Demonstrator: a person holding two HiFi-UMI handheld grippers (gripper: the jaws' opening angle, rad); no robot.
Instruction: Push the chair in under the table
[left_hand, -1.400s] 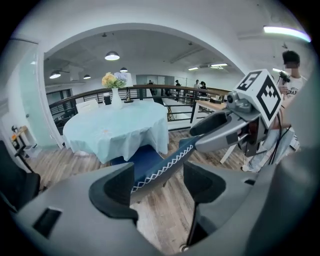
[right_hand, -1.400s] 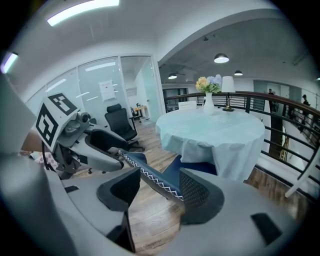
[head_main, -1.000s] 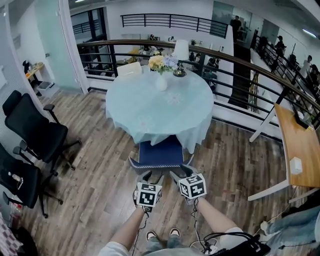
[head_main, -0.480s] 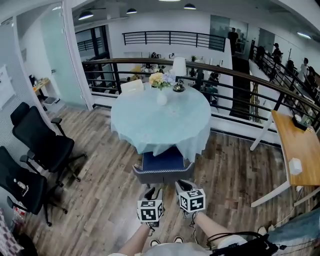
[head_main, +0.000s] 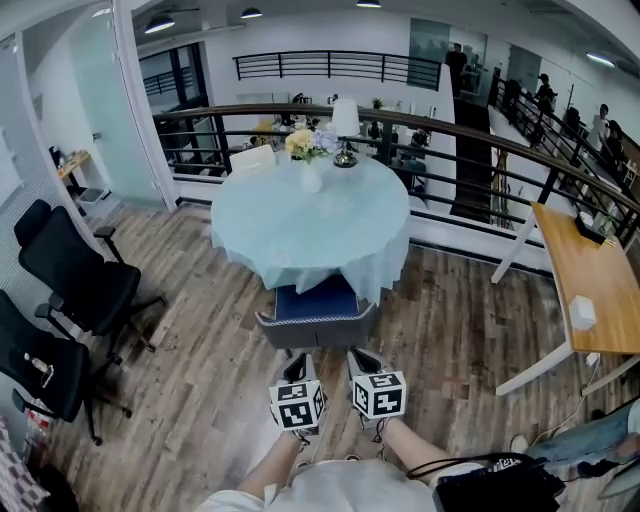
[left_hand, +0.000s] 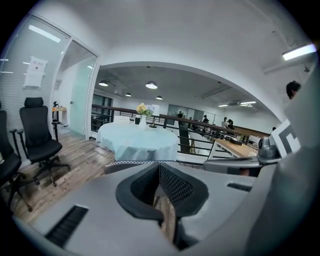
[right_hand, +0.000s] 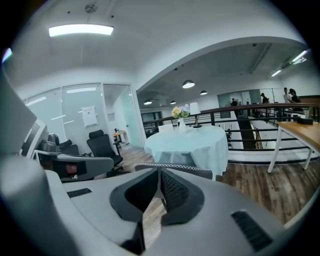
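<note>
A chair (head_main: 315, 303) with a blue seat and a grey back stands at the near side of the round table (head_main: 250, 225), which wears a pale blue cloth. The front of the seat is under the cloth's hem. Its stitched back rim shows in the left gripper view (left_hand: 137, 163) and the right gripper view (right_hand: 175, 167). My left gripper (head_main: 297, 362) is shut and empty, a short gap behind the chair back. My right gripper (head_main: 360, 356) hangs beside it with its jaws closing, tips meeting and nothing between them. In the gripper views, each one's pads touch: left (left_hand: 159, 165), right (right_hand: 160, 171).
Two black office chairs (head_main: 78, 282) (head_main: 35, 365) stand at the left. A wooden desk (head_main: 590, 285) is at the right, a railing (head_main: 480, 140) behind the table. A flower vase (head_main: 308, 172) and a lamp (head_main: 346, 125) stand on the table, a white chair (head_main: 252, 158) beyond it.
Both grippers were open at the chair's back; they have drawn back from it, risen a little and shut. The chair sits a bit further under the cloth.
</note>
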